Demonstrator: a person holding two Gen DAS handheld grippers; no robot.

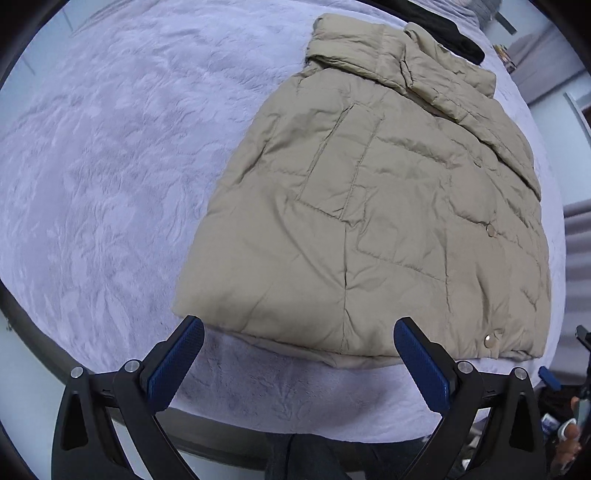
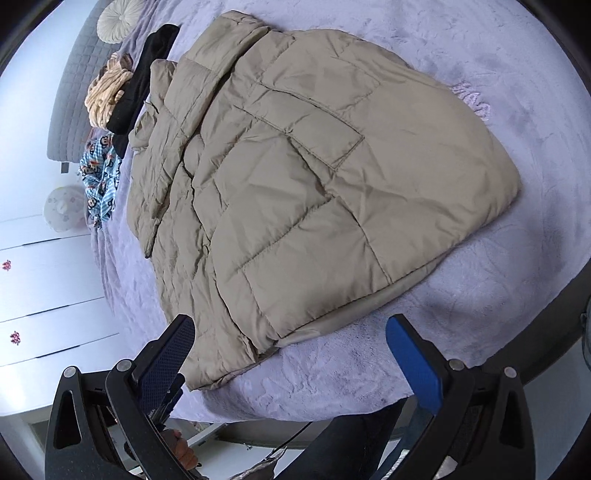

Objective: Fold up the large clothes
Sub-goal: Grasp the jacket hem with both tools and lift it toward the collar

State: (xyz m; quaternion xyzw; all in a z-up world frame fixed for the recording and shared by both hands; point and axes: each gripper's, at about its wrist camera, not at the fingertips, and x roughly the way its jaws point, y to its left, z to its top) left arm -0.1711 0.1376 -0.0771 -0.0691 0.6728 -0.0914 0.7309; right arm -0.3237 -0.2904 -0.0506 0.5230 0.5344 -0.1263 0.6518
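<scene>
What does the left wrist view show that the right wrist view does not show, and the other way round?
Only the left wrist view shows the jacket's metal snap buttons and the left claw, open and empty.

Only the right wrist view shows the round cushion, the tan garment, the blue patterned cloth, the white drawers and the right claw, open and empty.

Both show the beige puffer jacket folded on the lilac blanket, with a black garment beyond it.

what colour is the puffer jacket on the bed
The quilted puffer jacket is beige or khaki all over, plainest in the right wrist view.
</scene>
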